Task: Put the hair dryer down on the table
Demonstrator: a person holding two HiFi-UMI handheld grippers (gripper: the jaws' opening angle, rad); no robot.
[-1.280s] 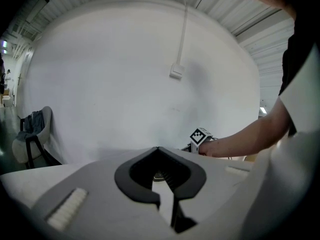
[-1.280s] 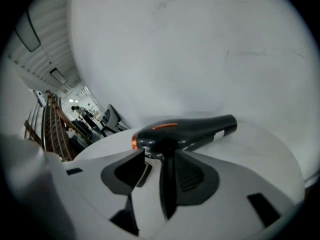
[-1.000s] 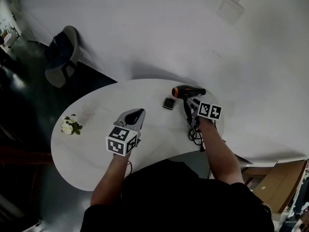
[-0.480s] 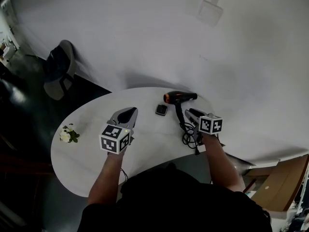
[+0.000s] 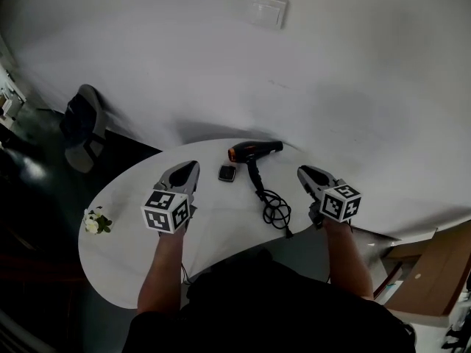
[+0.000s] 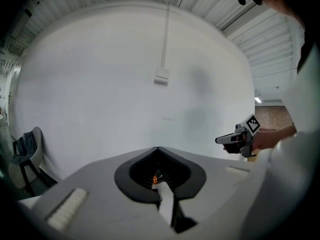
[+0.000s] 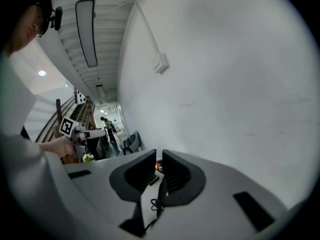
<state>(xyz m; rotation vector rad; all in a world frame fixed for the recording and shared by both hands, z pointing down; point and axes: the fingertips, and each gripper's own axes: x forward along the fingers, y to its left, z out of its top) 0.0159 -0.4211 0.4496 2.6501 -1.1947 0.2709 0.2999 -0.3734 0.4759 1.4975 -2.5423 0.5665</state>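
Note:
The black hair dryer (image 5: 254, 151) with an orange ring lies on its side at the far part of the white table (image 5: 213, 226). Its cord (image 5: 274, 210) trails toward me in a loose coil. My right gripper (image 5: 303, 172) hovers to the right of the dryer and cord, apart from both. Its jaws are closing, a narrow gap remains, and nothing is between them (image 7: 159, 153). My left gripper (image 5: 190, 166) is held over the table's left half with its jaws shut and empty (image 6: 158, 149). Through each gripper's jaws only a sliver of the dryer's orange shows.
A small black square object (image 5: 227, 173) lies just left of the dryer. A little bunch of white flowers (image 5: 93, 223) sits at the table's left edge. A chair (image 5: 82, 123) stands on the dark floor beyond, and a white wall rises close behind the table.
My right gripper has drawn back to the right, away from the dryer's handle, and its jaws have narrowed. The dryer lies alone on the table. The left gripper has barely moved.

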